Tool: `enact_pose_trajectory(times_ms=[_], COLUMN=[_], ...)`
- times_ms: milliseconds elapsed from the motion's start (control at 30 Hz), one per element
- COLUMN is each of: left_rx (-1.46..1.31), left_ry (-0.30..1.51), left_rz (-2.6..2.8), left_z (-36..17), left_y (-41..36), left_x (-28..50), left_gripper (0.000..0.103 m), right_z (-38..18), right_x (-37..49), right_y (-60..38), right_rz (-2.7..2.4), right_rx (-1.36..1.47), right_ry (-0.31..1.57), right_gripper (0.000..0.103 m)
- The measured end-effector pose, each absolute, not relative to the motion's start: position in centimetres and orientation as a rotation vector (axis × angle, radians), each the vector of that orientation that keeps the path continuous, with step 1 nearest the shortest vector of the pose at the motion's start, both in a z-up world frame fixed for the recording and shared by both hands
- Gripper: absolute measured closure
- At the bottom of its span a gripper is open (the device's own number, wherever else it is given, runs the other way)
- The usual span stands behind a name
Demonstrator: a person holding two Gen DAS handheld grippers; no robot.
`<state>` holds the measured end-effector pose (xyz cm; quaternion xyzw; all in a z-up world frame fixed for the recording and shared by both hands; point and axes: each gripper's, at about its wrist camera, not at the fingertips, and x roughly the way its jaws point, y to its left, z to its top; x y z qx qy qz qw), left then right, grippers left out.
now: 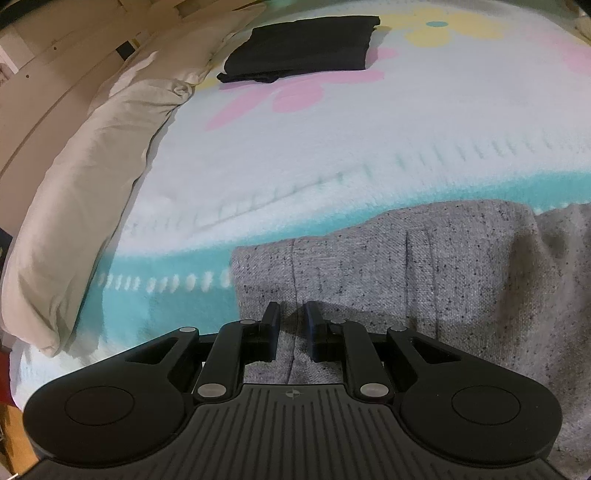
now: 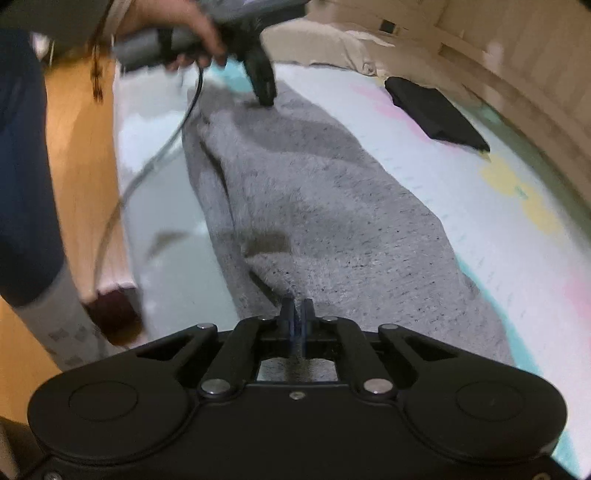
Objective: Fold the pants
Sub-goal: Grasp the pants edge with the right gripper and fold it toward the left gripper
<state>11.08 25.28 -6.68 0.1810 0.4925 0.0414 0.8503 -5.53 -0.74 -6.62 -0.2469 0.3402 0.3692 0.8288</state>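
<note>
Both tongs are set down at the grey pants (image 2: 325, 206), which are spread along the near edge of the bed (image 1: 332, 155) on a white blanket with teal border and flower shapes. On the left gripper (image 1: 291, 314) a gap is kept between the fingers, with a seam of the cloth running up between them, so nothing is clamped there yet. On the right gripper (image 2: 297, 306) the fingers are seen nearly together, with cloth seemingly pinched between them (motion blur makes the pinch hard to confirm). In the right wrist view the left tool is seen at the far end of the pants, its tip pressed down on the fabric and held by a hand (image 2: 184, 33). A folded black garment (image 1: 303, 44) is laid farther back near a pillow (image 1: 92, 177), well apart from the pants. The fabric is judged to be a thick, soft knit: light, limp, not slippery, and likely to sag and wrinkle if lifted from the middle. Hold is best taken at an edge or corner at each end, through all layers, so the fold can be carried over evenly.
</note>
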Motion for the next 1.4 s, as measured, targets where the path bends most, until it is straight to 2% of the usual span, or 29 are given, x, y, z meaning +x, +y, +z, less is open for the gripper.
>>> enact_pose_trajectory(times_ms=[100,267,300,367,400,433,467,567,700,800,967,1200,1233,1267,1300,1333,1400], left_rx=[0.378,0.382,0.369,0.323,0.29,0.259,0.23,0.137,0.141,0.279,0.256,0.289,0.288,0.289,0.291,0.29,0.267], left_ry=[1.037,1.02,1.002,0.955,0.926,0.906,0.898,0.967,1.119,1.122,1.143,1.142,1.143,1.143,1.14,1.129,1.048], left_rz=[0.085,0.125,0.133,0.119,0.089,0.053,0.005,-0.164,-0.287,-0.303,-0.3,-0.305,-0.304,-0.306,-0.309,-0.313,-0.307], left_z=[-6.7,-5.4,-4.6,-2.7,-1.8,-1.2,-0.9,-1.8,-5.3,-7.0,-7.1,-7.5,-7.5,-7.4,-7.3,-7.0,-5.4], left_y=[25.3,24.7,24.3,23.2,22.2,21.2,20.1,16.5,13.2,11.9,11.7,10.4,10.1,9.9,9.6,9.4,9.9], left_x=[11.1,10.3,9.8,8.5,7.9,7.4,7.0,5.9,5.4,5.1,5.6,7.3,7.3,7.6,8.1,8.4,8.9], left_gripper=[0.087,0.087,0.087,0.087,0.087,0.087,0.087,0.087,0.087,0.088,0.088,0.088,0.088,0.088,0.088,0.088,0.088], right_z=[-5.7,-8.7,-8.6,-7.7,-7.0,-6.3,-5.6,-3.5,-2.5,-3.0,-5.0,-8.7,-8.9,-9.2,-9.1,-9.0,-8.0], right_x=[-6.2,-7.2,-7.0,-6.5,-6.2,-5.8,-5.4,-3.1,1.4,5.2,10.8,13.2,13.4,13.3,13.1,13.0,11.8], right_y=[-1.8,-1.0,-1.0,-1.4,-2.0,-2.7,-3.3,-5.5,-7.8,-8.8,-9.2,-8.9,-8.9,-8.8,-8.8,-8.7,-8.7], right_rz=[0.854,0.873,0.868,0.861,0.858,0.853,0.842,0.786,0.698,0.638,0.631,0.749,0.776,0.802,0.808,0.807,0.813], right_rx=[-0.495,-0.572,-0.557,-0.496,-0.454,-0.423,-0.392,-0.279,-0.18,-0.167,-0.126,-0.025,0.005,0.039,0.05,0.044,-0.007], right_ry=[0.726,0.783,0.783,0.8,0.797,0.786,0.776,0.75,0.77,0.783,0.846,0.999,1.015,1.026,1.029,1.031,0.976], right_gripper=[0.096,0.094,0.093,0.084,0.084,0.077,0.062,0.039,0.036,0.025,0.009,0.009,0.013,0.036,0.05,0.07,0.076])
